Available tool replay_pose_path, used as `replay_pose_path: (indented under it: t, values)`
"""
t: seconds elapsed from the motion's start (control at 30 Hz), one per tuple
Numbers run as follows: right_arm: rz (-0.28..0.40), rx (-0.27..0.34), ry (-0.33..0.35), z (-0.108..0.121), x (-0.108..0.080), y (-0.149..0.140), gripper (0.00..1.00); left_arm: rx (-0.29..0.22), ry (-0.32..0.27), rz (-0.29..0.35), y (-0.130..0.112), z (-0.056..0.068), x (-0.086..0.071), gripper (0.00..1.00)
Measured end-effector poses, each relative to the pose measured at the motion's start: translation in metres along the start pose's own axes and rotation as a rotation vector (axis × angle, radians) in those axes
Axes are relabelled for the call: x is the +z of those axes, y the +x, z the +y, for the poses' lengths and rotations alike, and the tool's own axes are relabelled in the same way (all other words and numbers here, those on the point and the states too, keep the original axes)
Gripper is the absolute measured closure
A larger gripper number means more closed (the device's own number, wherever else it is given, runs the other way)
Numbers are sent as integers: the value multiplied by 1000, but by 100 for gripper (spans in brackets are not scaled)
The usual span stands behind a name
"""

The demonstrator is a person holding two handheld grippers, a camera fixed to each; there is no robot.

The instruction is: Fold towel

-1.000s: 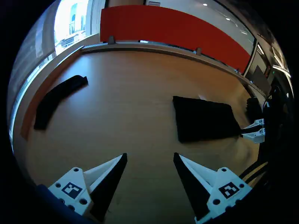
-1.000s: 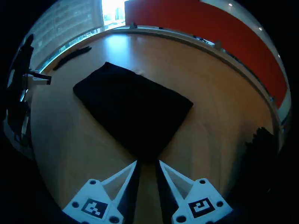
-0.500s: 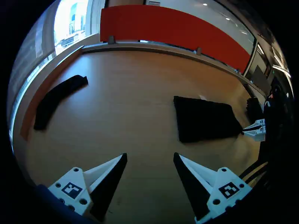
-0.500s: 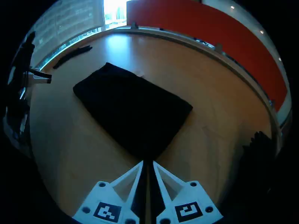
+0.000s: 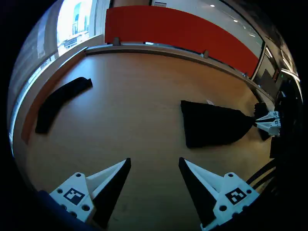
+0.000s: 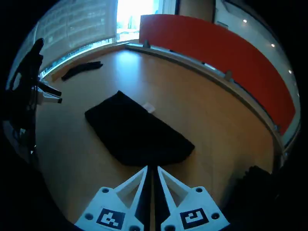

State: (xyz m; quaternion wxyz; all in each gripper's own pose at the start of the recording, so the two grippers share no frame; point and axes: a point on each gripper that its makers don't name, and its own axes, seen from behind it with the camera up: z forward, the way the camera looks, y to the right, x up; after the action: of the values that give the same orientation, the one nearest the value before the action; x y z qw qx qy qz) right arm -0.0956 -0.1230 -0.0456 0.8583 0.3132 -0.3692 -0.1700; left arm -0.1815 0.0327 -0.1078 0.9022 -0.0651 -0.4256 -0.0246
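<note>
A black towel [image 5: 210, 123] lies on the wooden table [image 5: 127, 96], to the right in the left gripper view. My left gripper [image 5: 154, 159] is open over bare wood, well short of the towel and holding nothing. My right gripper [image 6: 153, 168] is shut on the towel's [image 6: 134, 133] near corner, which is pulled up off the table into a point. From the left gripper view the right gripper [image 5: 269, 123] pinches that raised corner at the far right. The left gripper [image 6: 50, 94] appears at the left of the right gripper view. A small white tag [image 6: 148, 107] lies at the towel's far edge.
A second dark cloth [image 5: 57, 102] lies along the table's far left edge near the window. A dark heap [image 6: 254, 181] sits at the table's right side. A red panel [image 5: 181, 30] runs behind the raised back rim.
My right gripper went from slightly open to shut on the towel's near corner, then lifted and drew it back, stretching that corner. The left gripper has stayed in place and open.
</note>
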Motion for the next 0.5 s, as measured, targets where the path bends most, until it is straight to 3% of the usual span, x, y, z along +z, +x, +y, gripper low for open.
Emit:
replay_pose_path:
  t: [0.37,0.5]
  values:
    - [96,-79,-7,-2,0,69,97,-6,1,8,1,-3,-2,8]
    - [104,-98,-2,-5,2,79,97,-7,2,9,1,-4,-3,8]
